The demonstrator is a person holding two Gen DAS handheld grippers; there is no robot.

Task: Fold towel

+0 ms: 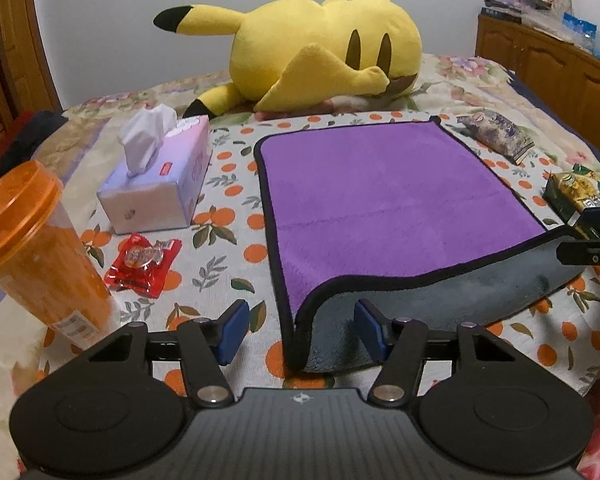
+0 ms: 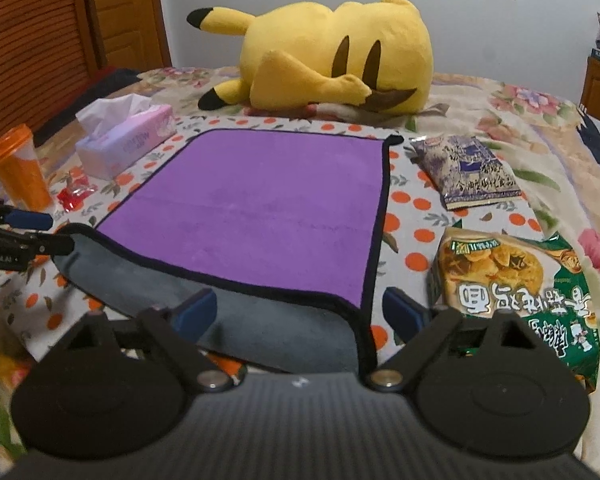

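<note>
Bed: a fruit-print cloth covers its near part. Towel: purple, lies flat on the cloth, its near edge turned over with the grey underside showing. Left gripper: low, level, at the towel's near-left corner; fingers spread wide, blue pads either side of the raised fold, clamping nothing. Right gripper: same pose at the near-right corner, fingers wide apart, straddling the lifted edge.
</note>
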